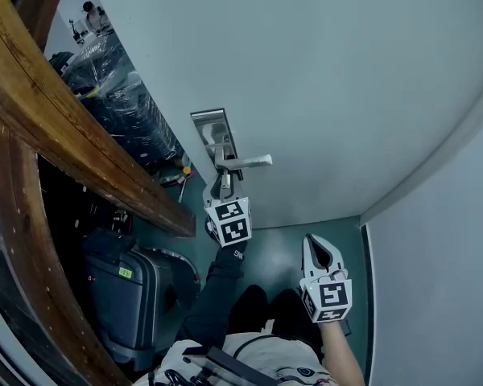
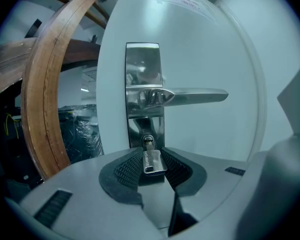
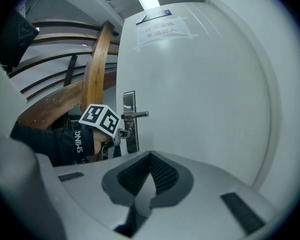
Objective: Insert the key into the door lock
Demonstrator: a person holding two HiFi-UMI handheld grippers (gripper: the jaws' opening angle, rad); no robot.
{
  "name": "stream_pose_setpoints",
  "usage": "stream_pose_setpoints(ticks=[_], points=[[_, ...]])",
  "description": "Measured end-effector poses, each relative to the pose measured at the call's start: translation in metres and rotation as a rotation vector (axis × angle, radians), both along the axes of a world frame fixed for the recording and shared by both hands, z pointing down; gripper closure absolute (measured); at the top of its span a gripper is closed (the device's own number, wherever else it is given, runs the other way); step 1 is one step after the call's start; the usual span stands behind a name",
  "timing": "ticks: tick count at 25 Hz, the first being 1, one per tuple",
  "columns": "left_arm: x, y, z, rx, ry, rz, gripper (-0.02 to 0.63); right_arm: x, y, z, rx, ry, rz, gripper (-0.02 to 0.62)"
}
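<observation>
A silver lock plate [image 2: 144,74] with a lever handle [image 2: 190,96] is mounted on the pale door [image 1: 322,79]. Below the handle is the keyhole [image 2: 148,141]. My left gripper [image 2: 152,165] is shut on a small silver key [image 2: 153,160], whose tip sits at or in the keyhole; how deep it goes is hidden. In the head view the left gripper [image 1: 223,188] is up against the lock plate [image 1: 212,131], under the handle [image 1: 246,162]. My right gripper [image 1: 315,252] hangs back to the lower right, shut with nothing in it [image 3: 150,168].
A curved wooden rail [image 1: 72,147] runs along the left. Under it stand a dark suitcase [image 1: 125,292] and plastic-wrapped goods [image 1: 125,107]. A white wall [image 1: 443,240] meets the door at the right. A paper notice [image 3: 162,30] is stuck high on the door.
</observation>
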State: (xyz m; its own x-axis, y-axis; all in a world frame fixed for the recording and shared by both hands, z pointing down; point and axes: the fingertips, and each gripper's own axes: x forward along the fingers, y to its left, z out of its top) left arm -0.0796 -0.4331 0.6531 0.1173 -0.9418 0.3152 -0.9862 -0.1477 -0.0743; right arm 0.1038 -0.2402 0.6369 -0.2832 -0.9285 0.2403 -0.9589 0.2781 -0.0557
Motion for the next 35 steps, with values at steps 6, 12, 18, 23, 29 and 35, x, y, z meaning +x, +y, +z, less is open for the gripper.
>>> stream_pose_setpoints(ticks=[6, 12, 18, 23, 29, 35], points=[[0.001, -0.018, -0.005, 0.012, -0.011, 0.009, 0.488, 0.009, 0.005, 0.011, -0.016, -0.006, 0.024, 0.59], [0.003, -0.029, 0.0, 0.008, -0.02, 0.023, 0.488, 0.014, 0.008, 0.014, -0.018, -0.002, 0.036, 0.591], [0.005, 0.002, -0.003, -0.012, -0.011, 0.077, 0.488, 0.004, 0.015, -0.01, -0.006, -0.014, 0.019, 0.591], [0.009, 0.065, -0.042, 0.006, 0.065, 0.122, 0.488, -0.012, 0.008, -0.067, 0.012, -0.033, -0.014, 0.589], [0.017, 0.128, -0.126, 0.061, 0.1, 0.149, 0.596, -0.036, 0.004, -0.151, 0.066, -0.063, -0.069, 0.589], [0.018, 0.165, -0.195, 0.098, 0.116, 0.14, 0.601, -0.05, 0.014, -0.213, 0.104, -0.085, -0.1, 0.589]])
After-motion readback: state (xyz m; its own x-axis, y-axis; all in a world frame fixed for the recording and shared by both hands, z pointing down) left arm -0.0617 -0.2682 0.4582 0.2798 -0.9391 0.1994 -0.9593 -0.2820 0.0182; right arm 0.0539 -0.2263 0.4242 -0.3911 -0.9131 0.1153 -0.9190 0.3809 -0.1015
